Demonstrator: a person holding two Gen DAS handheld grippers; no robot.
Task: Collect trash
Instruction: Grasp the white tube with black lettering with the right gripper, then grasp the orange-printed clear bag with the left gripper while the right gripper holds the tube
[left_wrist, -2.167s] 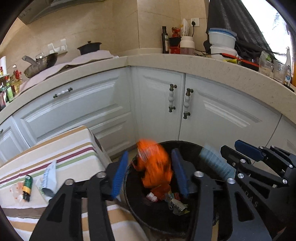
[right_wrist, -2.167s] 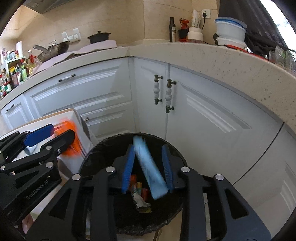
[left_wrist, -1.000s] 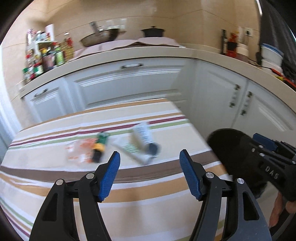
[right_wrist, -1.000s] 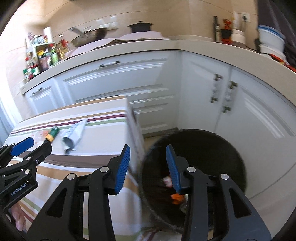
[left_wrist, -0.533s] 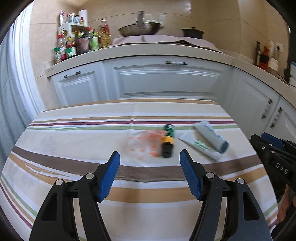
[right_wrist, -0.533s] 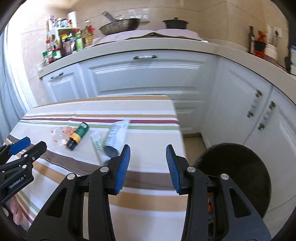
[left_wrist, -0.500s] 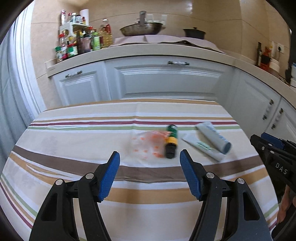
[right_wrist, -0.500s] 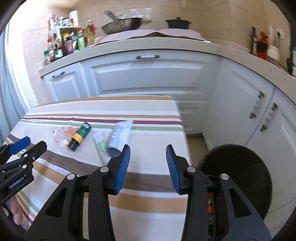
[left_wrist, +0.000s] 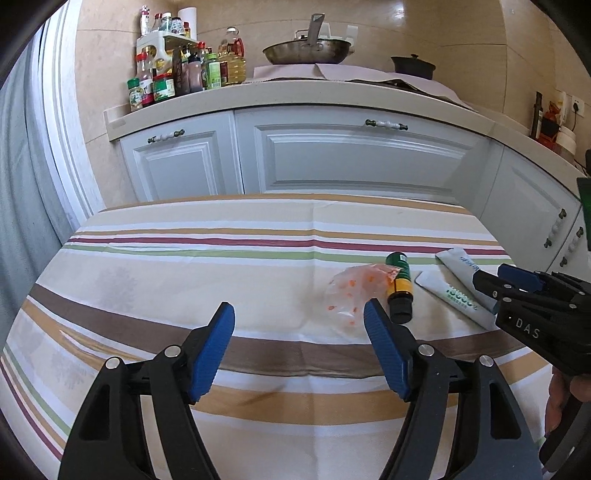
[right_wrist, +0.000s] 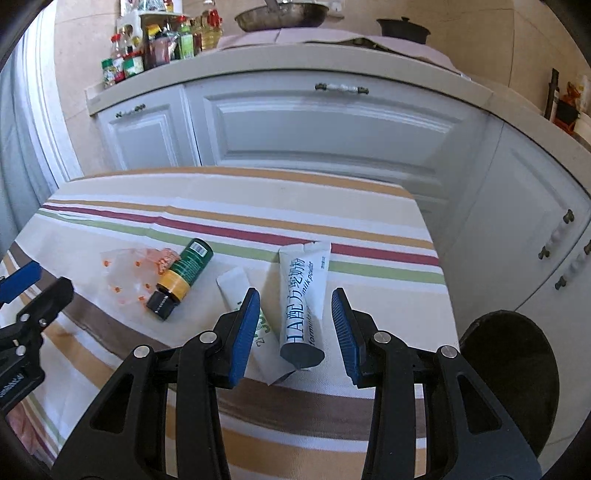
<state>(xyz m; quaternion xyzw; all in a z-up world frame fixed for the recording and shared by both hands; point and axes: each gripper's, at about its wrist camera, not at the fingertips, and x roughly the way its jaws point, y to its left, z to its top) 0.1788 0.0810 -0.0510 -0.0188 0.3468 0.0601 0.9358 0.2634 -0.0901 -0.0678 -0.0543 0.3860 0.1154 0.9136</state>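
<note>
On the striped tablecloth lie a clear wrapper with orange dots, a green bottle with a yellow band and black cap, a flat white sachet and a white milk-powder tube sachet. My left gripper hovers over bare cloth, its jaws opening with nothing between them; the wrapper lies just past its right finger. My right gripper is open above the milk-powder sachet, which lies between its blue pads untouched. The black trash bin stands on the floor right of the table.
White kitchen cabinets run behind the table. Their counter carries spice bottles, a wok and a dark pot. A curtain hangs at the left. The table's right edge drops toward the bin.
Both grippers swung left from over the bin to over the table. The trash now sits right of the left jaws, which spread slightly. The sachets came between the right jaws.
</note>
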